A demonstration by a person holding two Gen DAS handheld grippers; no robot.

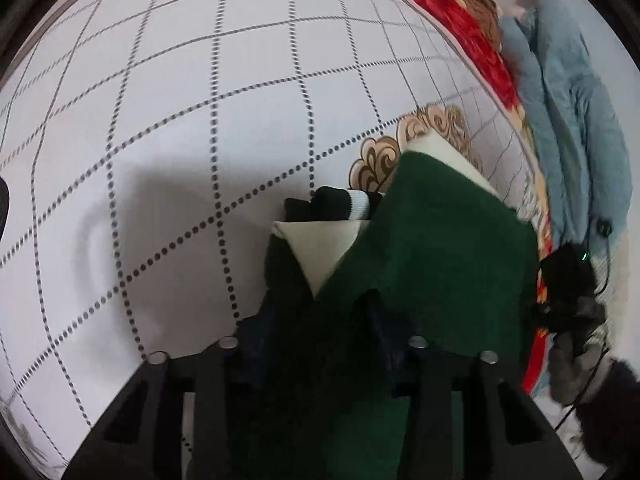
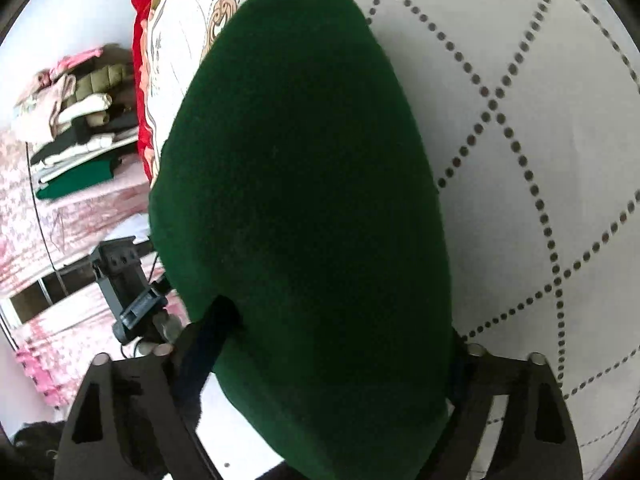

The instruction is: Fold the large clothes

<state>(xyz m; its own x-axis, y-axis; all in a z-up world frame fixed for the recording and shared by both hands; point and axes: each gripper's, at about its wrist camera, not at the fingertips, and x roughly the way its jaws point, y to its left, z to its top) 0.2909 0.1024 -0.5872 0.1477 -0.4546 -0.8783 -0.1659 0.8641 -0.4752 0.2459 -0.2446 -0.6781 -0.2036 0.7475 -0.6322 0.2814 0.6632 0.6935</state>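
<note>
A white cover [image 1: 200,100] with a grid of dotted gray lines is seen across most of both views, and it is spread over a bed. A red blanket [image 1: 460,32] is seen along the upper right edge of the left wrist view, and a pale blue coat [image 1: 572,120] is laid past it at the far right. In the right wrist view, a stack of folded clothes [image 2: 76,120] is seen at the upper left, on a pink flowered sheet [image 2: 60,220]. One green jacket [image 1: 432,248] is seen, with cream sleeves [image 1: 320,248] and one dark cuff with a white stripe [image 1: 352,202]. It is placed in the lower middle of the left wrist view, on the white cover. Its long side is pointed from the bottom of the frame up toward the upper right. In the right wrist view the same jacket [image 2: 304,200] is spread over the middle of the frame, and its long side runs from bottom to top. Two grippers are counted, one in each view. The left gripper [image 1: 320,320] is closed on the green cloth, which is bunched between its fingers at the bottom of the frame. The right gripper [image 2: 336,344] is also closed on the green cloth, and one finger [image 2: 208,336] is pressed into the cloth at the lower left. The other gripper [image 2: 132,300] is seen at the left of the right wrist view.
</note>
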